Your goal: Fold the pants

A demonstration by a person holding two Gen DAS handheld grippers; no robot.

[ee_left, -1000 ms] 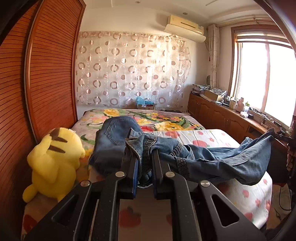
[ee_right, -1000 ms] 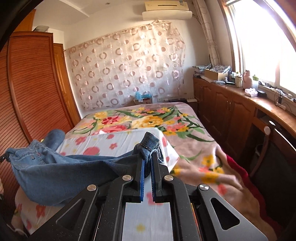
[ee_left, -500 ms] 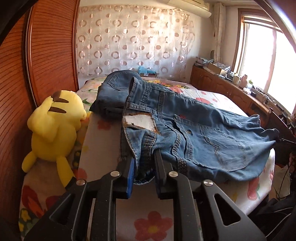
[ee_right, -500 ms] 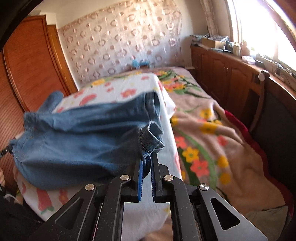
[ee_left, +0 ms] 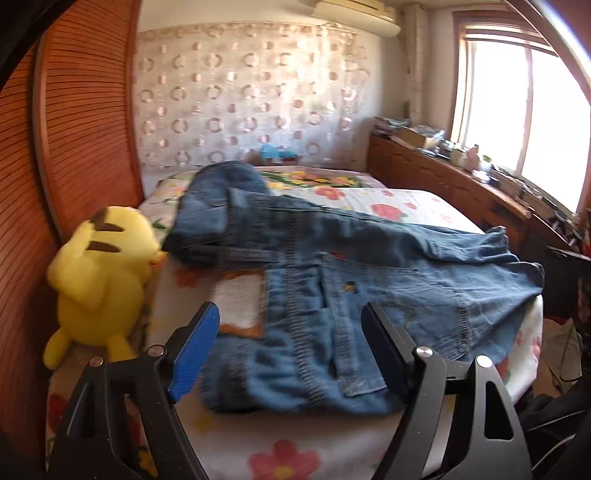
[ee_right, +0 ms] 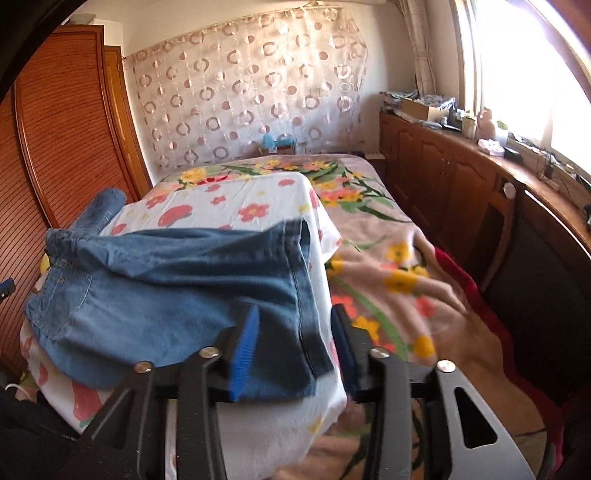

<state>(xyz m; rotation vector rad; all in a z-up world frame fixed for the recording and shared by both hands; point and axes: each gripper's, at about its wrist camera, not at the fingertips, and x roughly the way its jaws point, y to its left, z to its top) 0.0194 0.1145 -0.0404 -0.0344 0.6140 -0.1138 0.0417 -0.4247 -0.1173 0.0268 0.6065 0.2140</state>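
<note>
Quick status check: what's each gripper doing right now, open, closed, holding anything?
Left gripper: open, holding nothing, jaws spread over the jeans.
Right gripper: open, holding nothing, the jeans' edge lying between its jaws.

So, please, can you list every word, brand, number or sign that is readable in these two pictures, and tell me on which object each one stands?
No text can be read in either view.
jeans: the pale patch inside the waistband looks blank; blurred.
air conditioner: no brand can be made out.
boxes on the window counter: any print is too small to read.
</note>
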